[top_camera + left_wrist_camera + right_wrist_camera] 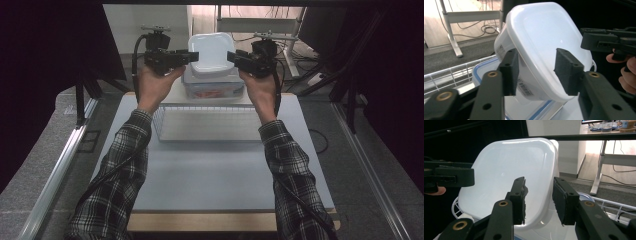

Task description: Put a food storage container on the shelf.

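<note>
White, glossy, rounded-square plastic tub (pixel 212 54) sits tilted atop a blue-rimmed lidded box (pixel 212 90) in the wire basket (pixel 200 125) at the desk's far side, left gripper (pixel 190 57) and right gripper (pixel 234 57) jaws spread astride its opposite rims, unclamped; probably light, stiff, slick, best pinched at the rim.

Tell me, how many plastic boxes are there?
2. A white box sits tilted on top, between the two grippers. A clear box with a blue-edged lid stands under it on the table. More may be hidden behind.
</note>
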### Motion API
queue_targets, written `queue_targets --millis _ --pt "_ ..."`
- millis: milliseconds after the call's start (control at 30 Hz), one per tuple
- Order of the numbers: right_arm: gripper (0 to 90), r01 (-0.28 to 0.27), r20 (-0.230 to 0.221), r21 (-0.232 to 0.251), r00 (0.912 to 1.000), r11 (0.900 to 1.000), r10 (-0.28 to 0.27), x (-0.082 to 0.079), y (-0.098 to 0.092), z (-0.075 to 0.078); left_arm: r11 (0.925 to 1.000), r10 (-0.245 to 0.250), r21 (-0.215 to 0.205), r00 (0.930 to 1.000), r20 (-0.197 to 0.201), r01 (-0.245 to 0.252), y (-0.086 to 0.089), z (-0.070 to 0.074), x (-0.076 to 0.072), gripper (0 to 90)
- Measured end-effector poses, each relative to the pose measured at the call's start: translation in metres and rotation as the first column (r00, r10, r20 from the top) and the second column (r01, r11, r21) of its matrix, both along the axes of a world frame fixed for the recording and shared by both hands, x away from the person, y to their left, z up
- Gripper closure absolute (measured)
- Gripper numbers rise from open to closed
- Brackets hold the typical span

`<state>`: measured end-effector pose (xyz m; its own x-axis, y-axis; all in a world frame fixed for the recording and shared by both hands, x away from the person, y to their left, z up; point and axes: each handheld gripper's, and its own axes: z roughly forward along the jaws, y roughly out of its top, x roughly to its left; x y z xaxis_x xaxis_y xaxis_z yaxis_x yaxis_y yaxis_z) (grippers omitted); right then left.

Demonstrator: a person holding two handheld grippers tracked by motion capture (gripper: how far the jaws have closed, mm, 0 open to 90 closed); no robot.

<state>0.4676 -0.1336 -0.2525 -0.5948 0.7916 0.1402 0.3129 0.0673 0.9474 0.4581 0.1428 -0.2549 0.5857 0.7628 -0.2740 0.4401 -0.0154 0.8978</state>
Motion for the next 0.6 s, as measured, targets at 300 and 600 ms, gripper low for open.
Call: queue_targets --millis 300,600 --pt "63.8 0.003 -0.005 -0.008 1.0 1.0 -0.003 0.001 0.0 0.0 0.9995 0.009 -0.03 0.9991 -0.041 -0.01 0.001 -0.001 0.01 48.2" --pt "63.8 0.021 -0.007 -0.008 0.9998 1.0 -0.021 0.003 0.003 0.002 0.9984 0.052 -0.02 0.998 -0.037 -0.052 0.007 -0.003 0.013 40.1"
